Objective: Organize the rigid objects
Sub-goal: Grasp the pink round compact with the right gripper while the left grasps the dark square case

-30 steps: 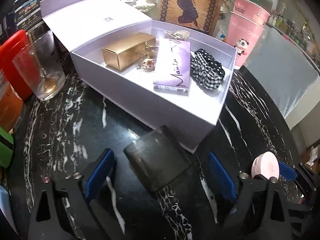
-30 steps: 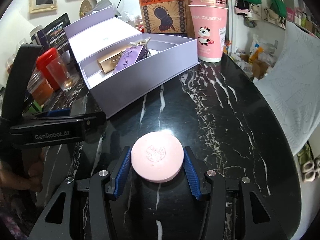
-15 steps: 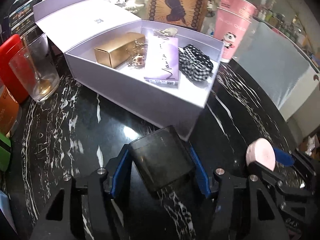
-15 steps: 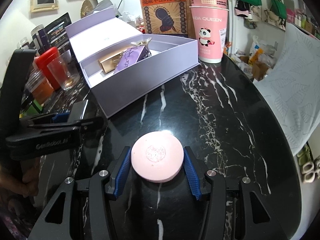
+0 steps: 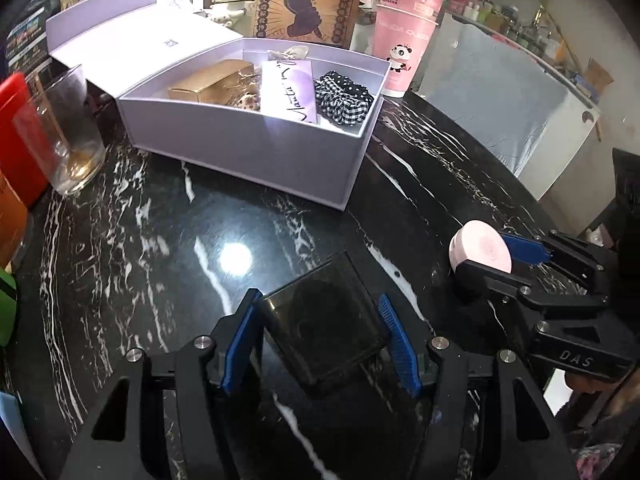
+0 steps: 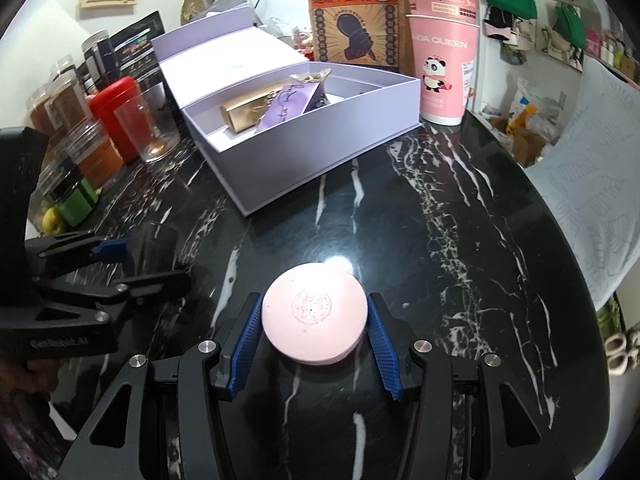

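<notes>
The left gripper reaches level over the glossy black marble table, its blue ribbed pads clamping a smoky translucent square case. Beside it, the right gripper pinches a smooth round pink compact, short of the matte lilac box.

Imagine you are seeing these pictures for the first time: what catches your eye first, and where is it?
The open lilac box at the back of the black marble table, holding small items. In front, the right tool grips a round pink case, and the left tool grips a dark square case.
</notes>
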Motion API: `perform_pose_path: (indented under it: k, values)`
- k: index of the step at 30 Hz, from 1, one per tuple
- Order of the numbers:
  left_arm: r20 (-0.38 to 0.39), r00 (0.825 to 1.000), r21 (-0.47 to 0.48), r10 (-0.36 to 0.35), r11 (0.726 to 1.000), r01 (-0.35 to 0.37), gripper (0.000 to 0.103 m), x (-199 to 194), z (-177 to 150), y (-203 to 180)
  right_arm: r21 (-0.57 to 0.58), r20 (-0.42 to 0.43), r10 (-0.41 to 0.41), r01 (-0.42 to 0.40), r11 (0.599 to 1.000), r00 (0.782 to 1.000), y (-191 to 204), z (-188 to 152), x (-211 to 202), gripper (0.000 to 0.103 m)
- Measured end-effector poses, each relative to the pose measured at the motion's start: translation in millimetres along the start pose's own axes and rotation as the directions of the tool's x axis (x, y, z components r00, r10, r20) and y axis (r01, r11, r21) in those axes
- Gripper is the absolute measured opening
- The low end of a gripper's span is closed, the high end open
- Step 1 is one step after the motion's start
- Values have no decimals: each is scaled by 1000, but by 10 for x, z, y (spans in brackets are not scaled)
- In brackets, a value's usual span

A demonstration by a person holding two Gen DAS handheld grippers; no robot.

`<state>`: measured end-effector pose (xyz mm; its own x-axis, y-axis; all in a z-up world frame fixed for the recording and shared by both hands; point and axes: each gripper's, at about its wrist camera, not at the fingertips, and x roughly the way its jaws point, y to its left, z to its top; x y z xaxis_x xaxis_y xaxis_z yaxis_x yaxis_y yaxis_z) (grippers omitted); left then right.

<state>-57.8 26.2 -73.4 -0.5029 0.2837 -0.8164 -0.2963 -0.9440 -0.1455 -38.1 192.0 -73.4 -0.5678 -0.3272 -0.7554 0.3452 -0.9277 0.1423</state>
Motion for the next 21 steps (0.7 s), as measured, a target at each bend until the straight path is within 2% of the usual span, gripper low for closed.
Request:
perform_pose_path:
  k: [6,10,14,18,21]
  values:
    - [-7,1000,-31,3,1000,-4,60,-4,-11,18,-11,-3,7,-7,1000,1000,83,-31,-13,51]
    - [-31,998,-20,53,998,-53,60,39,26,-53,-14,-8,9,-9,1000,1000,109,-29,-10,51]
    - [-20,994,-4,111,994,-111,60,92,53,-114,-11,-9,12,-12,1000,1000,109,-25,-10,51]
    - [16,996,-45,84,996,-83,60,72,51,-59,-5,-10,20,-20,1000,1000,100,-24,-13,51]
    - [35,997,-34,67,997,-66,60,57,27,-29,-4,-10,20,-20,1000,1000,96,-24,-15,51]
